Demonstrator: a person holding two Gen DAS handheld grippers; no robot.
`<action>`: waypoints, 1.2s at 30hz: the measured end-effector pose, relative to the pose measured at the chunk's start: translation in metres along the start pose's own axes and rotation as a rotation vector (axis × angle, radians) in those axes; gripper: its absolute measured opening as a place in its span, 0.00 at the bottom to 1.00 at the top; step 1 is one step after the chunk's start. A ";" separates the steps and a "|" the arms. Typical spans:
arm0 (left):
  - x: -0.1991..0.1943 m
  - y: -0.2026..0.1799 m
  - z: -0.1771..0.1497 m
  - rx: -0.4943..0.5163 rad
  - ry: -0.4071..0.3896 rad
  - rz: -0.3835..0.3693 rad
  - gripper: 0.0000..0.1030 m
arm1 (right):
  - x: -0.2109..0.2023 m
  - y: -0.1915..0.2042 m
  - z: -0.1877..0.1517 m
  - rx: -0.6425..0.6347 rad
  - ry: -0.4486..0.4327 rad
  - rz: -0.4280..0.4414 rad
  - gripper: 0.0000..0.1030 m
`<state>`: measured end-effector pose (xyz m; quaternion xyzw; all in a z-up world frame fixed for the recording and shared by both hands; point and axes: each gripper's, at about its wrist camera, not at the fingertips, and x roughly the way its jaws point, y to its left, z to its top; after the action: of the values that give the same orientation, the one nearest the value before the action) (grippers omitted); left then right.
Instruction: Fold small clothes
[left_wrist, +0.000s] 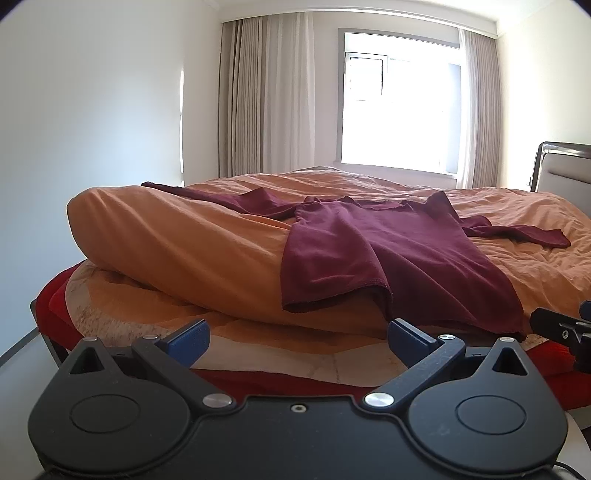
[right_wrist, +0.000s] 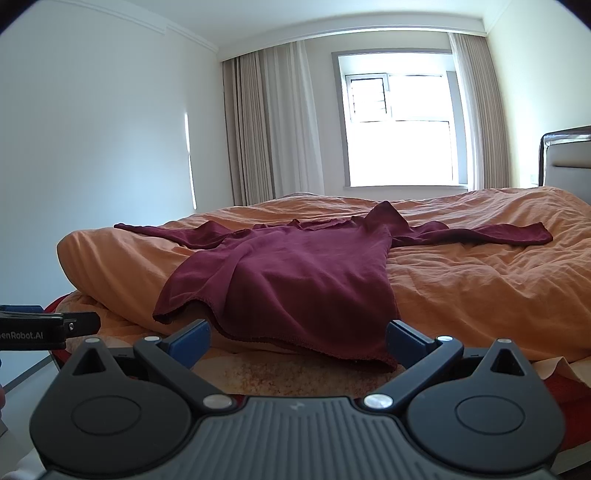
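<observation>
A dark red long-sleeved shirt (left_wrist: 376, 254) lies spread on the orange duvet (left_wrist: 177, 243), sleeves out to both sides, hem hanging over the near edge. It also shows in the right wrist view (right_wrist: 295, 280). My left gripper (left_wrist: 297, 336) is open and empty, just short of the hem's left part. My right gripper (right_wrist: 297, 338) is open and empty, close in front of the hem, its right fingertip near the hem's right corner. The right gripper's side shows at the right edge of the left wrist view (left_wrist: 565, 332); the left gripper's side shows at the left edge of the right wrist view (right_wrist: 48, 328).
The duvet (right_wrist: 480, 280) is bunched into a thick roll at the bed's near left end. A patterned blanket (left_wrist: 295, 358) and red cloth lie under it. A headboard (right_wrist: 565, 158) stands at the right. Curtains and a bright window (left_wrist: 399, 99) are behind the bed.
</observation>
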<state>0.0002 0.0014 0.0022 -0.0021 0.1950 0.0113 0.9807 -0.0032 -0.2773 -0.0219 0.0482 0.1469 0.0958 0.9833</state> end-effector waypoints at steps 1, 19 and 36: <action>0.000 0.000 0.000 0.000 0.002 0.000 0.99 | 0.000 0.000 0.000 0.000 0.001 0.000 1.00; 0.000 0.000 0.000 0.001 -0.005 0.000 0.99 | 0.002 0.002 0.001 -0.010 -0.001 -0.011 1.00; -0.001 0.001 0.000 0.000 -0.009 0.002 0.99 | 0.000 0.003 0.000 -0.015 -0.006 -0.006 1.00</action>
<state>-0.0011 0.0021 0.0022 -0.0021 0.1906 0.0121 0.9816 -0.0040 -0.2742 -0.0211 0.0407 0.1432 0.0939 0.9844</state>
